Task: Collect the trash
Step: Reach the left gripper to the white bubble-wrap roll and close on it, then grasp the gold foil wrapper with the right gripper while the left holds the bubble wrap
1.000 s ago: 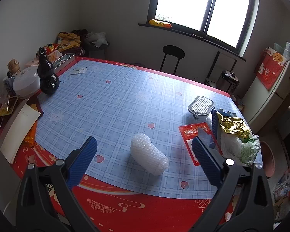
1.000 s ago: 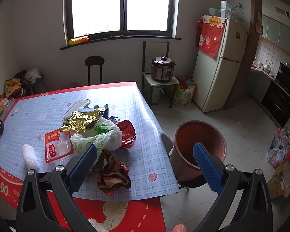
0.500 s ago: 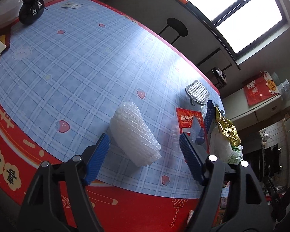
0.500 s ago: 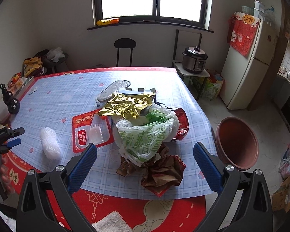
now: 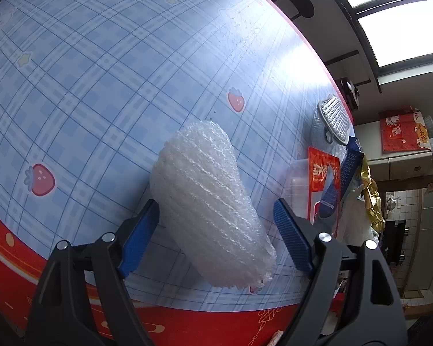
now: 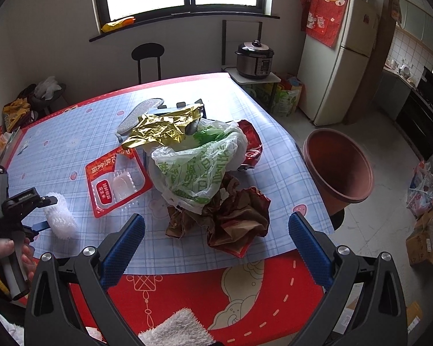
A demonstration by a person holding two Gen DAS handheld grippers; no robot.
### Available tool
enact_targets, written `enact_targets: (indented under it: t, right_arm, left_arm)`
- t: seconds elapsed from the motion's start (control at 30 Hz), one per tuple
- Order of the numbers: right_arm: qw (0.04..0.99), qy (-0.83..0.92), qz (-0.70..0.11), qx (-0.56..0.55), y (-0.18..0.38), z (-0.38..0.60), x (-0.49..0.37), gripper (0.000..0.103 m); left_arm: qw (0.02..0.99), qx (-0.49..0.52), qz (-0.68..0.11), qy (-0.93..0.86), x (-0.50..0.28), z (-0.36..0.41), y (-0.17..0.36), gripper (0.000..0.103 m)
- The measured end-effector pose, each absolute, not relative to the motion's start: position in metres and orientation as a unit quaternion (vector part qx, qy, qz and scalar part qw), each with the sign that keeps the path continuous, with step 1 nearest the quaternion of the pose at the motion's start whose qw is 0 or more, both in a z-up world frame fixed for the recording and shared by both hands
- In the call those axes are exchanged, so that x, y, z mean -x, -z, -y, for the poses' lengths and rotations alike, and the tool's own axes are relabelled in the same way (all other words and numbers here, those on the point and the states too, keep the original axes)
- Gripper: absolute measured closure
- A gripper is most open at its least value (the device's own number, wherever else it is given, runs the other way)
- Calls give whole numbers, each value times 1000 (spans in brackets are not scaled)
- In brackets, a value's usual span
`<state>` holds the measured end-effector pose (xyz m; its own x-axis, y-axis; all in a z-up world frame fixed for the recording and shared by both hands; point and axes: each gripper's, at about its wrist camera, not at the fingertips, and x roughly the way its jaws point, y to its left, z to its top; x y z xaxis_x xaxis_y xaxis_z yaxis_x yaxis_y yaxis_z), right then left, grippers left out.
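My left hand-held gripper [image 5: 216, 230] straddles the bubble wrap roll [image 5: 207, 201] near the tabletop [image 5: 101, 72] front edge. Jaws are opening, roll between them; left pad at its side, right pad clear, so no grip yet. My right hand-held gripper [image 6: 216, 248] has its jaws wide apart, nothing between them, hovering short of the crumpled brown wrapper [image 6: 233, 216] and the plastic bag [image 6: 196, 167]. Step: picking up the first trash piece. Next, I think: close on the roll, then carry it to the brown tub [image 6: 340, 167] on the floor.
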<state>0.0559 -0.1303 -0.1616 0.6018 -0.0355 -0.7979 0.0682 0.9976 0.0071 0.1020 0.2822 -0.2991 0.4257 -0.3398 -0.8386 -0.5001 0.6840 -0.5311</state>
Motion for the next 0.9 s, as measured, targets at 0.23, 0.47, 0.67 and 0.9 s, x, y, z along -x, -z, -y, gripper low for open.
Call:
enact_targets:
  t: [0.23, 0.47, 0.67, 0.9]
  right_arm:
    - [895, 42, -444, -24, 162, 125, -46, 5]
    - [896, 43, -441, -32, 158, 121, -45, 5]
    - [897, 23, -441, -33, 160, 113, -47, 5]
    - [896, -5, -444, -18, 156, 109, -55, 11]
  left_arm:
    - [739, 381, -554, -39, -111, -271, 311, 22]
    - [741, 360, -566, -36, -109, -274, 311, 60]
    - [786, 318, -530, -6, -105, -281, 275, 63]
    - [832, 281, -478, 26, -104, -271, 235, 63]
